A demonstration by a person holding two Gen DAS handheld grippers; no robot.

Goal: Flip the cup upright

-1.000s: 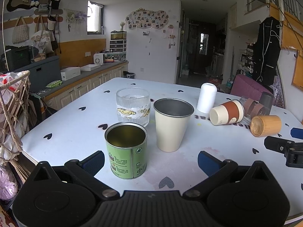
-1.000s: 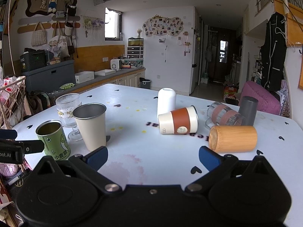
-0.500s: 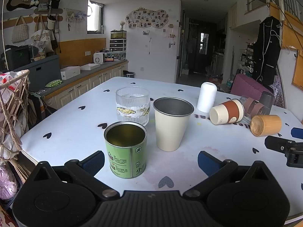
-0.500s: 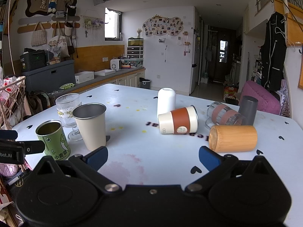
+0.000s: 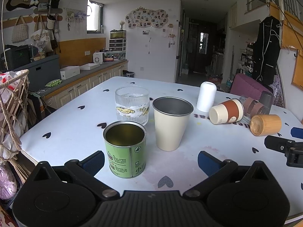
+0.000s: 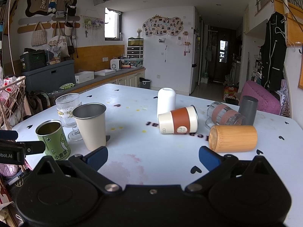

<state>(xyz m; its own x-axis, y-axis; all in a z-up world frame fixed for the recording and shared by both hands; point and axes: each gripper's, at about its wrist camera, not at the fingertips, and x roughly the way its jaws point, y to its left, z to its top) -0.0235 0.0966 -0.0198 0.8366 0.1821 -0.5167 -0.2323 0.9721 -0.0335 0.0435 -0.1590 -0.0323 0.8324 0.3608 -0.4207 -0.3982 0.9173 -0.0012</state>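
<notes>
A bamboo cup (image 6: 233,138) lies on its side on the white table, also in the left wrist view (image 5: 265,125). A cream cup with a brown sleeve (image 6: 178,120) lies on its side, also in the left view (image 5: 226,111). A glass cup with brown bands (image 6: 223,114) lies tipped beside it. My right gripper (image 6: 153,158) is open and empty, short of the bamboo cup. My left gripper (image 5: 150,160) is open and empty, just behind the green tin (image 5: 125,146).
A cream steel cup (image 5: 172,123) and a ribbed glass (image 5: 132,105) stand upright near the tin. A white cup (image 6: 166,102) and a grey cup (image 6: 248,109) stand upside down at the back. A rope basket (image 5: 11,102) hangs off the table's left edge (image 5: 28,151).
</notes>
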